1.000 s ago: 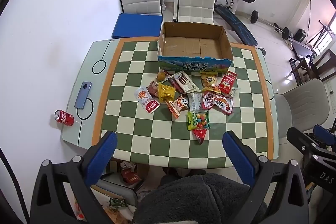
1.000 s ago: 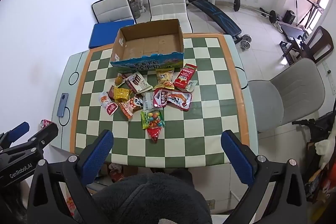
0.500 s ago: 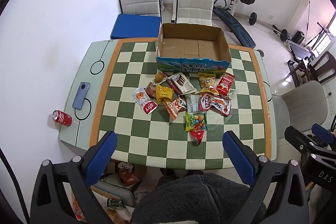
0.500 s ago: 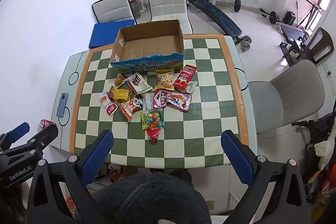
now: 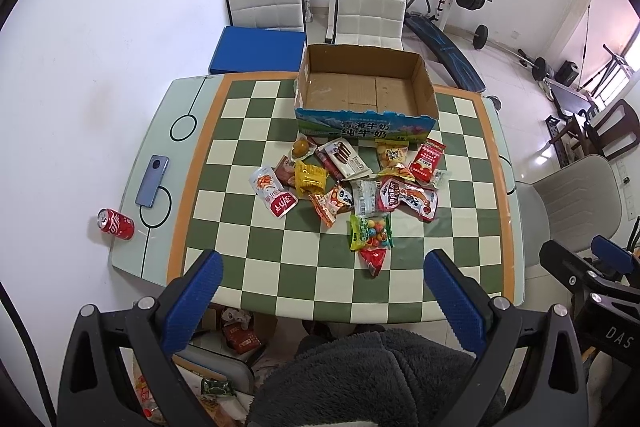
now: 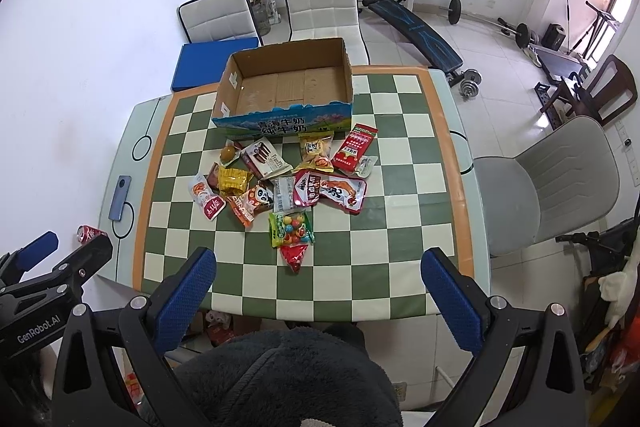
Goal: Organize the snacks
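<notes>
Near table [image 5: 132, 227] edge cut off by dark fleece [image 5: 372, 379]; several snack wrappers overlapped, labels unreadable. Snacks [image 5: 352, 187] piled loose on checkered top just in front of box [image 5: 364, 123]: red, yellow, white packets, candy bag [image 5: 370, 231] nearest camera. Box open, bare cardboard inside. Phone [image 5: 152, 181] and can [image 5: 116, 224] well left of box. Left hand-held gripper [image 5: 326, 297] spread wide, holding nothing, above near edge. Right hand-held gripper [image 6: 318, 295] likewise wide, unloaded.
</notes>
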Motion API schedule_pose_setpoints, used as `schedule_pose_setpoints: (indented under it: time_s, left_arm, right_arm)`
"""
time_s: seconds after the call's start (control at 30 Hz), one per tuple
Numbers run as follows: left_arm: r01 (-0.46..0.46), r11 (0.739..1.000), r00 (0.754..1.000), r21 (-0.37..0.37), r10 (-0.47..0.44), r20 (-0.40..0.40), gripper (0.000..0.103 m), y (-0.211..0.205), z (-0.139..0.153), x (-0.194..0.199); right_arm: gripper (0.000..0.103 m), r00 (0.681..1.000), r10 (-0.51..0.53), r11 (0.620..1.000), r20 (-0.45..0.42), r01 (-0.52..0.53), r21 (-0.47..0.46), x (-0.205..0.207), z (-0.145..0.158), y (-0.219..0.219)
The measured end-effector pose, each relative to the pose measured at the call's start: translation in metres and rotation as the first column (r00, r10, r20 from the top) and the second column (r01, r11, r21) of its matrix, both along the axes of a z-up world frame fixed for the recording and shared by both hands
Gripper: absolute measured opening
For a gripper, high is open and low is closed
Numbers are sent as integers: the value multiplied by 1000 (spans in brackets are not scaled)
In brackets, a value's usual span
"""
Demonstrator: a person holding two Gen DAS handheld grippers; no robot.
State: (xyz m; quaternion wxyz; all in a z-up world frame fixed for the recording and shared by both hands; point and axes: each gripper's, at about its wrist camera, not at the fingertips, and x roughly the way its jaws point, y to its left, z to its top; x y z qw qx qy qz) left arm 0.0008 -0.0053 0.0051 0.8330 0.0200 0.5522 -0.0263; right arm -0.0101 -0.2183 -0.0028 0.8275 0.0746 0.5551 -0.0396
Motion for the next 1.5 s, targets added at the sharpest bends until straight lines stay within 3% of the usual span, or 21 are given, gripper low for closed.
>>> schedule_pose_setpoints:
  time_s: [1.5]
  left_arm:
    - [5, 1000, 1000, -7, -5, 5, 103, 3, -4, -6]
  right_arm:
    - [103, 1000, 13, 1000, 8, -13, 4, 0, 5, 5]
